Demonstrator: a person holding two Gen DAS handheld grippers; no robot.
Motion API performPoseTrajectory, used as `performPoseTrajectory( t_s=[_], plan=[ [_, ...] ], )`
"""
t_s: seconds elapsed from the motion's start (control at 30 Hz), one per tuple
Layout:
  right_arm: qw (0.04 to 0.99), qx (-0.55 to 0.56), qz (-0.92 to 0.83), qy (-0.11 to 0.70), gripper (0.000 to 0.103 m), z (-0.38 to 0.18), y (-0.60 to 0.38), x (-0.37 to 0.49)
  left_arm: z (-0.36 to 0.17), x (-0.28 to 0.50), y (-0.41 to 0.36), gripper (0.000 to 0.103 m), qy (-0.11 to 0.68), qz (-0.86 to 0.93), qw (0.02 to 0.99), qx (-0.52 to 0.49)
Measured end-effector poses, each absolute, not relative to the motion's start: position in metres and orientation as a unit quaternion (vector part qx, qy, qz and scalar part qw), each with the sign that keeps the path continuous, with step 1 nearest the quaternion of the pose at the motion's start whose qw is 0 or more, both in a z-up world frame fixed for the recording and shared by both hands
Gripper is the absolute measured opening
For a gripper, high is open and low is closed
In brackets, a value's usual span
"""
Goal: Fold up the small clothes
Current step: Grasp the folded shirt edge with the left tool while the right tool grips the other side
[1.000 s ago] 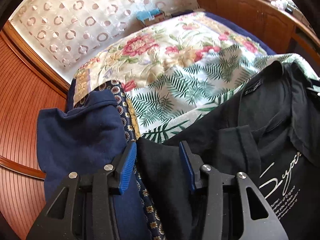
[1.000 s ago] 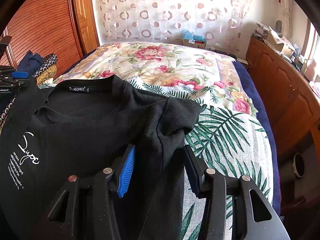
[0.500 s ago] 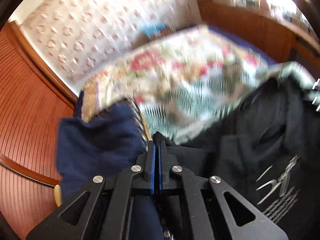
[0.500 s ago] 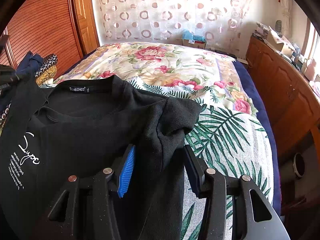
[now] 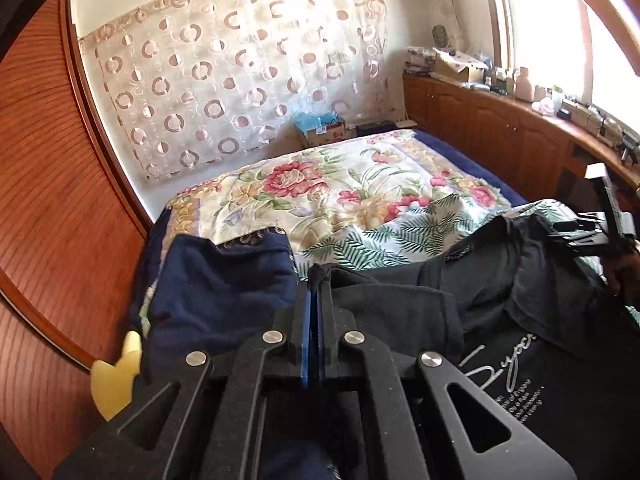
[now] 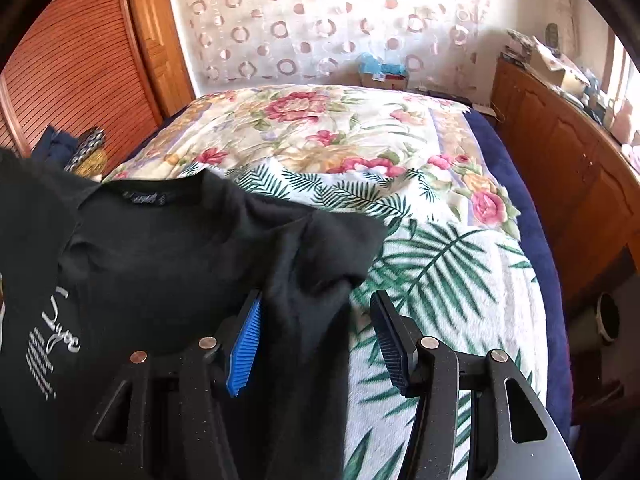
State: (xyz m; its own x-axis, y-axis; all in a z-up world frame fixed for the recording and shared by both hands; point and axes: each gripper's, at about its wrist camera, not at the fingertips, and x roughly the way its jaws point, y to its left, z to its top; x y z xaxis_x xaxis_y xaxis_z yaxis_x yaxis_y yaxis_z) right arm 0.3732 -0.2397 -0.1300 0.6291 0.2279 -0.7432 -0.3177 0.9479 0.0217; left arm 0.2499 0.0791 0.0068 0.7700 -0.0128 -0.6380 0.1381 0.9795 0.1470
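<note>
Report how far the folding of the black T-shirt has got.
Done: nothing is folded; the black T-shirt lies open, print up, on the floral bedspread. In hand: the left tongs are shut on its sleeve edge, and the right tongs are open astride the other sleeve, their jaws just opening wider. Left: both sleeve folds and the body fold. The navy garment beside it lies loose.

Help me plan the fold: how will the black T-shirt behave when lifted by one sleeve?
Probably floppy: the black T-shirt already drapes in soft wrinkles over the bedspread. Likely light, since the left gripper seems to raise its sleeve by a thin pinch. The rest would probably sag and trail; the right gripper is open around the other sleeve.
</note>
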Motion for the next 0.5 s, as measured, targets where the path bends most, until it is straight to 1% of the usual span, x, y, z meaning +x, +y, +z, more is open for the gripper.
performPoseTrajectory(
  t_s=[0.2,0.23,0.3,0.33,0.4,0.5],
  plan=[
    [0.896,-0.076,0.145,0.413,0.055,-0.130,-0.225,0.392,0.000,0.232,0.079,0.003,0.331,-0.049,0.940,0.069],
    [0.895,-0.076,0.147,0.414,0.046,-0.130,-0.222,0.393,-0.003,0.227,0.079,0.003,0.330,-0.049,0.940,0.066],
    [0.895,-0.085,0.150,0.410,0.031,-0.129,-0.213,0.392,-0.005,0.218,0.077,0.003,0.330,-0.050,0.941,0.062],
    [0.894,-0.090,0.157,0.410,0.015,-0.130,-0.211,0.390,-0.006,0.212,0.075,0.003,0.329,-0.051,0.941,0.061],
    [0.895,-0.097,0.168,0.403,0.013,-0.126,-0.204,0.381,-0.008,0.199,0.074,0.003,0.331,-0.056,0.940,0.061],
    [0.907,-0.102,0.179,0.367,0.012,-0.108,-0.202,0.355,-0.005,0.181,0.072,0.003,0.326,-0.056,0.942,0.062]
  ],
)
